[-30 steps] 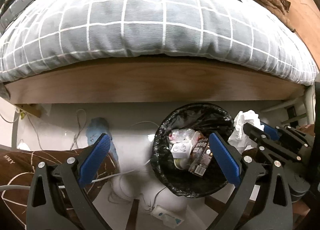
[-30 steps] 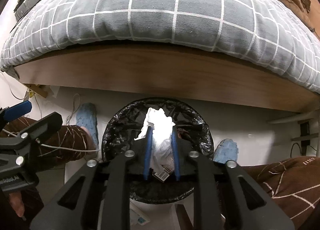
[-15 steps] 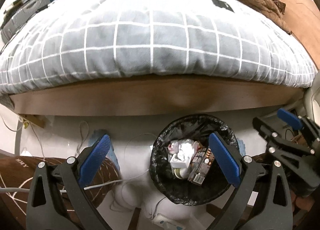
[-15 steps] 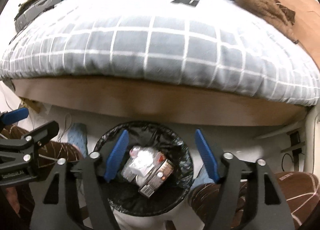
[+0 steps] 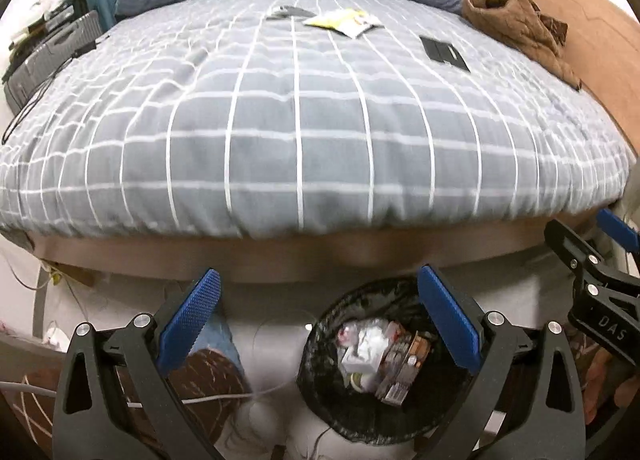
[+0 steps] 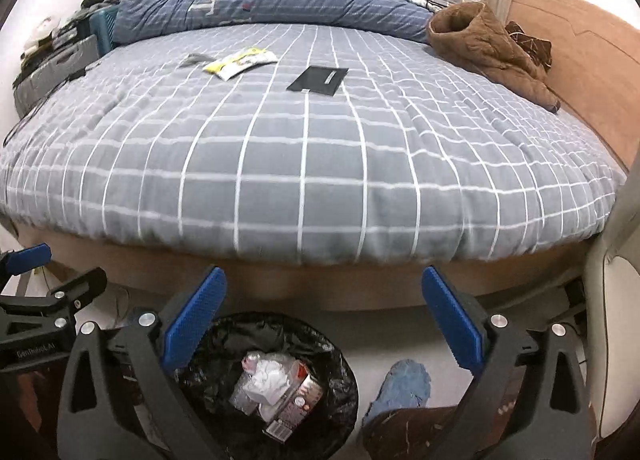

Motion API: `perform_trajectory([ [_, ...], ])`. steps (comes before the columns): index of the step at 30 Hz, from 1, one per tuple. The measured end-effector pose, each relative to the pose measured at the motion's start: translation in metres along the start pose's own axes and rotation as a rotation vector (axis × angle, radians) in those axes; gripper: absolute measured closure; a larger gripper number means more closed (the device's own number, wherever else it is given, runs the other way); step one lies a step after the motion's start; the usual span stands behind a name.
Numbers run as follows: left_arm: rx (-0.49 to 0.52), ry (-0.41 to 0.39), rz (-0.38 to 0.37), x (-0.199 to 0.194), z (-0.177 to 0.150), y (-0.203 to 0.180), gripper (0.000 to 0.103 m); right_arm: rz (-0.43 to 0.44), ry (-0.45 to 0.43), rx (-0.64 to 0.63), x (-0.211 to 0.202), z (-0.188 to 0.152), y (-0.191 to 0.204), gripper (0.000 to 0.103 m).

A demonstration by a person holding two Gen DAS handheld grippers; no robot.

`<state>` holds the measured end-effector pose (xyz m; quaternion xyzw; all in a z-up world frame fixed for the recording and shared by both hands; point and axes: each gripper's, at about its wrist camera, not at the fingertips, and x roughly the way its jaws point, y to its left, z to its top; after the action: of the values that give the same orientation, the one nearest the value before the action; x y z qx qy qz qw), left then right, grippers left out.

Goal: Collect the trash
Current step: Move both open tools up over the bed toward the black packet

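your right gripper [image 6: 320, 320] is opening with nothing between its jaws, your left gripper [image 5: 316, 320] gapes empty; crumpled tissue [image 6: 268, 378] lies in the black-lined bin [image 6: 340, 392] near the bed [image 6: 304, 163].

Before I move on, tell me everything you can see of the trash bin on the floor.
The trash bin is round, lined with a crinkled glossy black plastic bag folded over its rim. It stands upright on the pale floor just in front of the wooden bed frame. Inside lie crumpled white tissue, clear plastic wrapping and a printed carton with a barcode, filling it part way. Neither gripper touches it.
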<state>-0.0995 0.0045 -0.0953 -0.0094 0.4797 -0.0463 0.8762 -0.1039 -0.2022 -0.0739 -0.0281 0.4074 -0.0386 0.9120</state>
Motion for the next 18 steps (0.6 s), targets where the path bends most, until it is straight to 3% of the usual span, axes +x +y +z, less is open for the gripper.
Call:
perform_trajectory([
  [7,-0.024,-0.062,-0.024,-0.002,0.042,0.004,0.006,-0.018,-0.068,0.032,0.01,0.042,-0.01,0.008],
  [18,-0.006,-0.103,-0.03,0.024,0.113,0.004,0.006,-0.029,-0.091,0.03,0.053,0.102,-0.009,0.008],
])
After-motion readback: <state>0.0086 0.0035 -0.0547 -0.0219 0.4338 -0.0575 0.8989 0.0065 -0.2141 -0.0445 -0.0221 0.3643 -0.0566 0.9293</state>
